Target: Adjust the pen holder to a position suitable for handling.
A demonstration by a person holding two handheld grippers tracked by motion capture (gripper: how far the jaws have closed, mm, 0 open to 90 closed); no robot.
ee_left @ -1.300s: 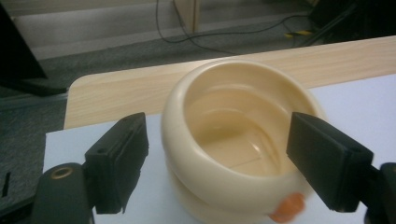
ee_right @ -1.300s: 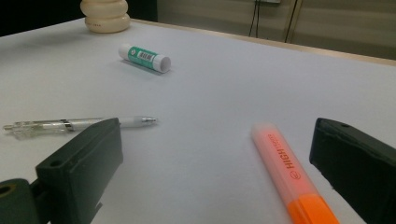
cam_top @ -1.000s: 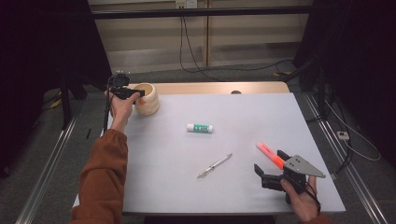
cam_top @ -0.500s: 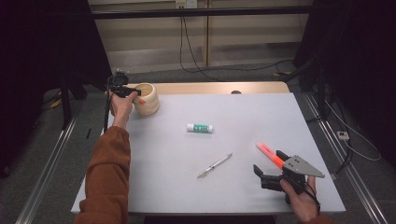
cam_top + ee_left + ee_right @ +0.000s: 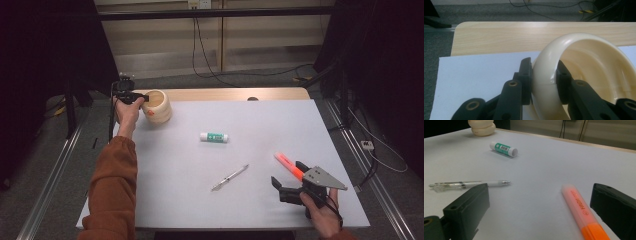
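Black jaws of left hand-held gripper (image 5: 543, 82) just closing, now clamped on wall of cream wooden cup (image 5: 584, 75), one jaw outside, one inside. Cup at far left corner of white surface (image 5: 250, 165). Right hand-held gripper (image 5: 539, 210) resting low, jaws wide apart, orange highlighter (image 5: 584, 212) lying between. Further out: clear pen (image 5: 230, 177), glue stick (image 5: 214, 137).

We see even overhead light on the white counter (image 5: 250, 125), dark surroundings, soft faint shadows; near fingers (image 5: 466, 210) slightly blurred, far background soft.
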